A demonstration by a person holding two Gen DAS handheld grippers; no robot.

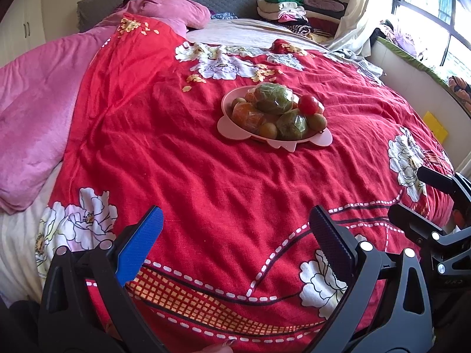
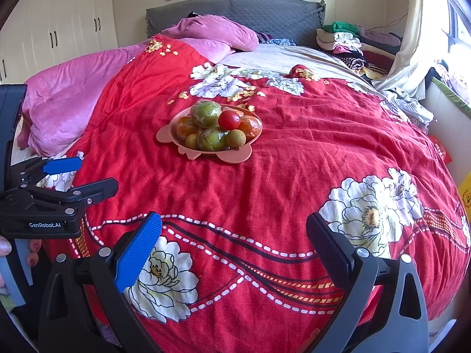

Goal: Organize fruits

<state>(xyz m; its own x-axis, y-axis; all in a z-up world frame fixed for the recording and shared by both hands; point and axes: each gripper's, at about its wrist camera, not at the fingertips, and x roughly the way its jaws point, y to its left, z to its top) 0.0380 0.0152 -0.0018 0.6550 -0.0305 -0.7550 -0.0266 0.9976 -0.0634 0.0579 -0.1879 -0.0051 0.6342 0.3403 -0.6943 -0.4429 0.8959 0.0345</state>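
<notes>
A pink plate sits in the middle of the bed, piled with fruit: wrapped green fruits, wrapped orange ones, a red tomato and small brown round fruits. My left gripper is open and empty, low over the near part of the bed, well short of the plate. My right gripper is open and empty, also near the bed's front. Each gripper shows at the edge of the other's view, the right one and the left one.
A red floral quilt covers the bed. A pink blanket lies at the left, folded clothes at the far right by the grey headboard. A window ledge runs along the right.
</notes>
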